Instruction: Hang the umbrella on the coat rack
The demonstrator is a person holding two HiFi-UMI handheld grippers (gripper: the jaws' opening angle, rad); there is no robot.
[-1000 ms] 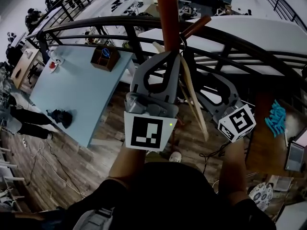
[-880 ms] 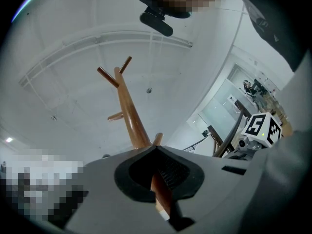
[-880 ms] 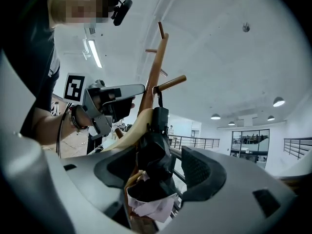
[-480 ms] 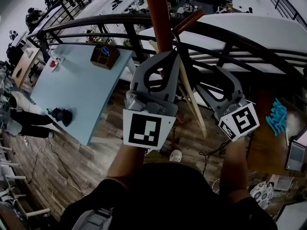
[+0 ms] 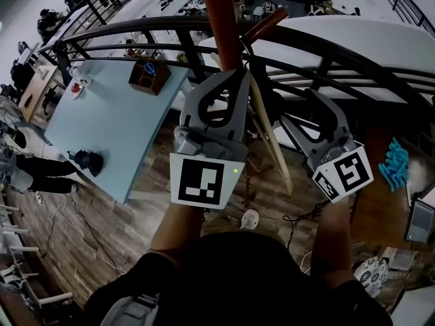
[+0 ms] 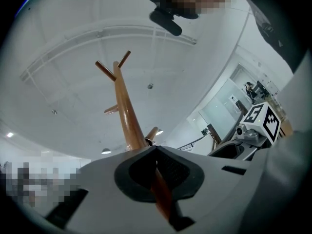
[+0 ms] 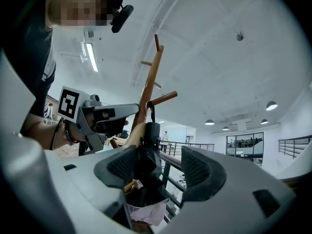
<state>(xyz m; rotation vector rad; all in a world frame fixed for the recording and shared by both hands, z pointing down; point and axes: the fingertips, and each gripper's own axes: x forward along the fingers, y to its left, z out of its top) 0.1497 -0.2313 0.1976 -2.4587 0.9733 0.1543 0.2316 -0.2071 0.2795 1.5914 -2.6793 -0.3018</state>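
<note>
My left gripper (image 6: 155,149) is clamped shut on the coat rack (image 6: 127,116) pole. At its 3 o'clock, my right gripper (image 7: 161,165) has its jaws apart around the black umbrella (image 7: 148,150), which hangs by its strap (image 7: 151,110) from a peg (image 7: 163,99) at 12 o'clock above those jaws

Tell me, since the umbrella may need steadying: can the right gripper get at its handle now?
Likely yes: the right gripper has its jaws apart with the umbrella handle between them and nothing blocking. The left gripper, shut on the coat rack pole, sits aside.
</note>
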